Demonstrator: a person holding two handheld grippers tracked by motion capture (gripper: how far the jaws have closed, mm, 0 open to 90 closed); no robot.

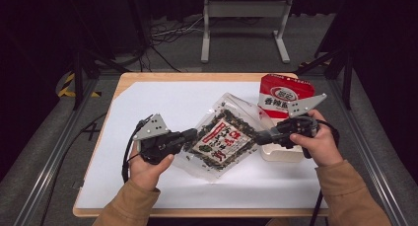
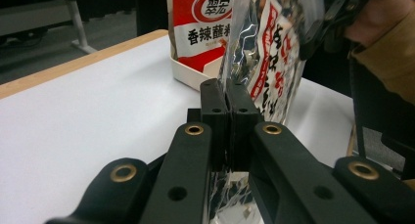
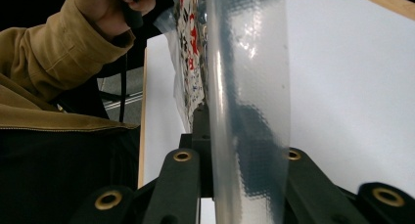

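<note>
From the high view, the snack bag [image 1: 222,137] hangs stretched between the two tools above the white table [image 1: 148,107]. Its long axis runs from about 7 o'clock up to 1 o'clock. The left gripper [image 1: 190,135] bites the bag's edge at 9 o'clock, and the right gripper [image 1: 260,137] bites the opposite edge at 3 o'clock, so each hand is equally near and the bag lies straight between them. Behind the right hand [image 1: 318,142] a red packet [image 1: 283,95] stands in a white tray [image 1: 281,154], at about 1 o'clock from the bag and just beside it.

In the left gripper view the jaws stand clenched together on the clear margin of the bag, whose printed face rises toward 1 o'clock [image 2: 274,53]. The red packet [image 2: 205,28] and the tray [image 2: 195,75] sit beyond at 12 o'clock, and the other hand [image 2: 386,13] shows at 2 o'clock.

In the right gripper view the bag's clear edge [image 3: 249,97] runs upright from 6 to 12 o'clock across the jaws, which seem clamped on it, though the film hides the pads. The left hand [image 3: 112,6] sits at 11 o'clock. Any next pull or carry, I judge, turns on this opposed side-to-side hold.
</note>
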